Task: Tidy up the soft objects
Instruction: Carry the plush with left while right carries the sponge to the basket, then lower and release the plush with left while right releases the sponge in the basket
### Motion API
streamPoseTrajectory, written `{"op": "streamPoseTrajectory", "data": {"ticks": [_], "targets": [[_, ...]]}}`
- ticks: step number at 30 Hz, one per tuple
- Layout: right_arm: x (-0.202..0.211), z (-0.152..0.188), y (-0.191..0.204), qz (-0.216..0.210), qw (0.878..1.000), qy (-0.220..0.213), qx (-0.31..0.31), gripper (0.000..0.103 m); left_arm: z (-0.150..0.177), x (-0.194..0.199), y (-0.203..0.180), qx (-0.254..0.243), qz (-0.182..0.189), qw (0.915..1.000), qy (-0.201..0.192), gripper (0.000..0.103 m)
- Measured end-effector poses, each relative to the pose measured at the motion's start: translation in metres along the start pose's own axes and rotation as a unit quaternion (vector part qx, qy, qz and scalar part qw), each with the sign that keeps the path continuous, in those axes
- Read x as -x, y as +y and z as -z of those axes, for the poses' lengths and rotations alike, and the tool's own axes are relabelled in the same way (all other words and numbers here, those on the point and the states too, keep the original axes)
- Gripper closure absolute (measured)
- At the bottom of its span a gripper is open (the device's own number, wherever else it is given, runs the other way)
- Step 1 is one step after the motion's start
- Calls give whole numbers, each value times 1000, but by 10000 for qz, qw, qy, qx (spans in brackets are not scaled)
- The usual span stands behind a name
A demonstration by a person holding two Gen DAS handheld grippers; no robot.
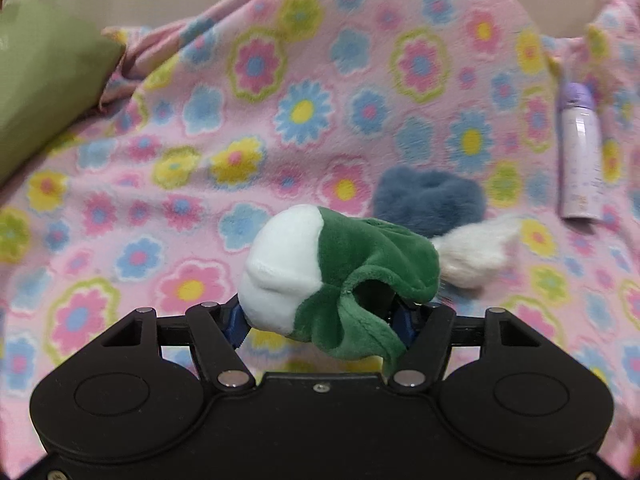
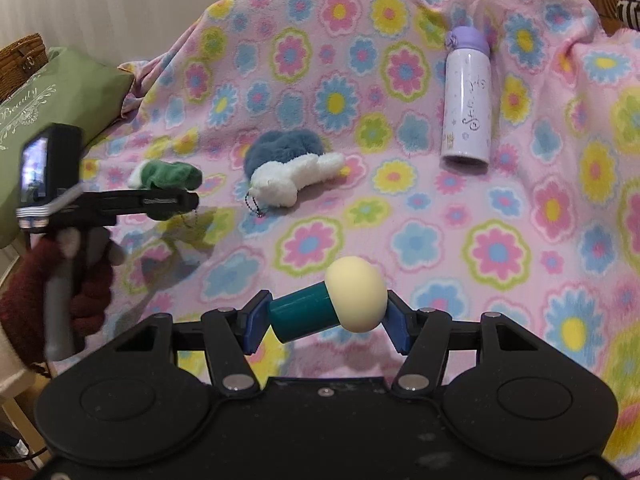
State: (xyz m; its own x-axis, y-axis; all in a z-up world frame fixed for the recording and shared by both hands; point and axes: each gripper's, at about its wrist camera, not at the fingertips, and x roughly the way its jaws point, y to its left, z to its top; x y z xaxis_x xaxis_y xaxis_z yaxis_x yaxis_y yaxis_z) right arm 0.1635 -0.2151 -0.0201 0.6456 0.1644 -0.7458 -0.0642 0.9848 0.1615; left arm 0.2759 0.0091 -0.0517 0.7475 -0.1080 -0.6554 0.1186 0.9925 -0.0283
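My left gripper is shut on a green and white plush toy, held above the flowered blanket; it also shows from the side in the right wrist view with the plush. My right gripper is shut on a soft mushroom toy with a cream cap and a teal stem. A blue and white fluffy plush with a bead chain lies on the blanket beyond; it also shows in the left wrist view.
A lilac and white bottle lies on the blanket at the right, also in the left wrist view. A green cushion sits at the left, a wicker basket behind it. A pale wall rises behind.
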Motion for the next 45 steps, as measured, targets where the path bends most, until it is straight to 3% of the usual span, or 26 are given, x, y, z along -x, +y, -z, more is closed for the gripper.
{"op": "streamPoseTrajectory", "data": {"ticks": [4,8,16,24,29,35,45], "targets": [[9,1,0,-80,9999,-23,-60,44,3,40,-6,-207,152,9996,126,41],[24,1,3,-142,9999,-92,-5,44,8,77,-4,-76,527,9971,550,40],[51,8,17,-386,9988,-25,289,44,31,118,-11,-174,841,9864,1399,40],[59,30,25,-556,9944,635,633,44,67,126,-25,-422,1211,9626,2385,40],[54,43,24,-571,9895,1164,631,44,90,122,-31,-500,1411,9408,3041,40],[46,55,30,-627,9829,1613,636,44,105,123,-38,-587,1613,9226,3455,40],[39,58,31,-630,9800,1793,594,43,111,120,-38,-552,1585,9165,3632,39]]}}
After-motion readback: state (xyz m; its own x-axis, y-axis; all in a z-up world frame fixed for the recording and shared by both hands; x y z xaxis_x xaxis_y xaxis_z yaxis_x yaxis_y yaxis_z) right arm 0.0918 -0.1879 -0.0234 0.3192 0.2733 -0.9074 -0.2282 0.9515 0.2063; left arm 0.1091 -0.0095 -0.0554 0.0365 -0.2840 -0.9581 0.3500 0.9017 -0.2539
